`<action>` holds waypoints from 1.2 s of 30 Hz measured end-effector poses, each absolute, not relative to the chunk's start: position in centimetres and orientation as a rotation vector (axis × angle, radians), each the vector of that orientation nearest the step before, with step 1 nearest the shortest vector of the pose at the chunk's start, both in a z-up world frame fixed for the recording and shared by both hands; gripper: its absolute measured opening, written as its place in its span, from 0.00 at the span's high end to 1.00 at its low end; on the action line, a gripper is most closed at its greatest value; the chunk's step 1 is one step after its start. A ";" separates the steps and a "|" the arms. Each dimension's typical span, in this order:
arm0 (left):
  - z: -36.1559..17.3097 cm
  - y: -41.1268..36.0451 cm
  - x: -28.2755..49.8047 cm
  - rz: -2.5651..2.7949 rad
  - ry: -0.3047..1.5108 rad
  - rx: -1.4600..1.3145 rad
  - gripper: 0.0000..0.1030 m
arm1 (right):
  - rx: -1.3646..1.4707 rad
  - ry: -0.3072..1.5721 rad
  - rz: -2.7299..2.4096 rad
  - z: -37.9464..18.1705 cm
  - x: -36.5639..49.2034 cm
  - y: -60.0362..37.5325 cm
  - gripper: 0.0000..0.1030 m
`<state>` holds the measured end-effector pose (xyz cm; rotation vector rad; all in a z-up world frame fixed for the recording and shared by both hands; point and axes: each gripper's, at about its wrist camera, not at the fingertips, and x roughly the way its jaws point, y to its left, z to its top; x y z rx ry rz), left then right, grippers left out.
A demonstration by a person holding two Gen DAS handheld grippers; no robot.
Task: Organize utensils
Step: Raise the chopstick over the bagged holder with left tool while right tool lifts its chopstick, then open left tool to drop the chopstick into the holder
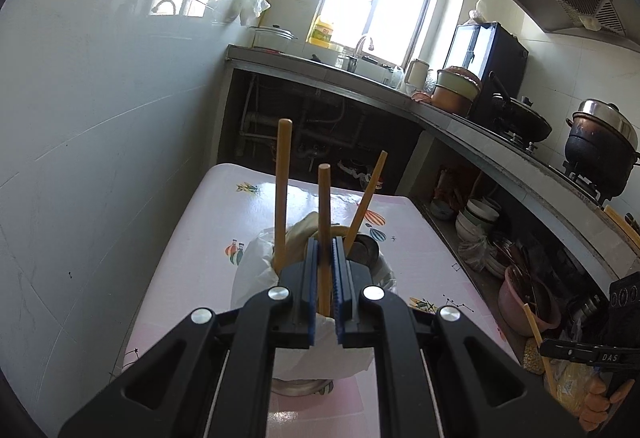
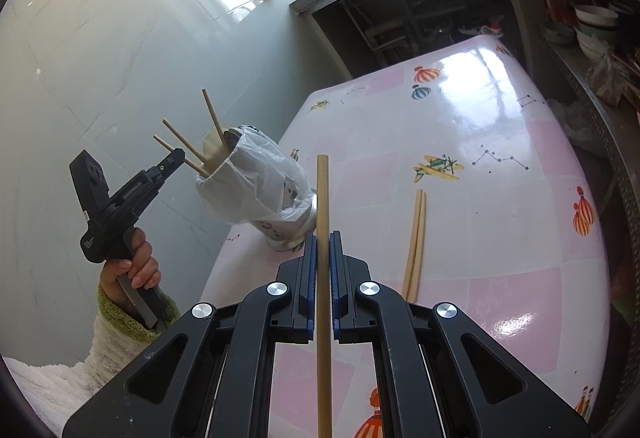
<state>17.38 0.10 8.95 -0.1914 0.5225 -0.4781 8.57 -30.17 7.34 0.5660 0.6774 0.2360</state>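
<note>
**Chopsticks going into the holder, one per gripper**

The left gripper (image 1: 325, 242) is clamped on a chopstick (image 1: 324, 198) whose lower end stands in the bag-lined holder (image 2: 256, 190), at ten o'clock on the worktop (image 2: 500, 142). The right gripper (image 2: 323, 238) pinches another chopstick (image 2: 322, 194), likely waiting its turn. A loose pair (image 2: 416, 238) lies at two o'clock beside it.

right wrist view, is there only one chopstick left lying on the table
No, a pair of chopsticks lies side by side on the pink table, to the right of the right gripper.
</note>
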 end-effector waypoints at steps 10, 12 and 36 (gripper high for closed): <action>9.4 2.8 15.0 -0.506 0.492 -0.266 0.80 | 0.460 0.569 0.306 13.4 11.2 -27.8 0.96; 9.4 3.5 14.1 -0.508 0.473 -0.284 0.72 | 0.432 0.527 0.341 15.2 12.4 -26.8 0.96; 4.8 11.2 10.9 -0.365 0.492 -0.312 0.56 | 0.281 0.340 0.499 19.3 34.1 -14.3 0.96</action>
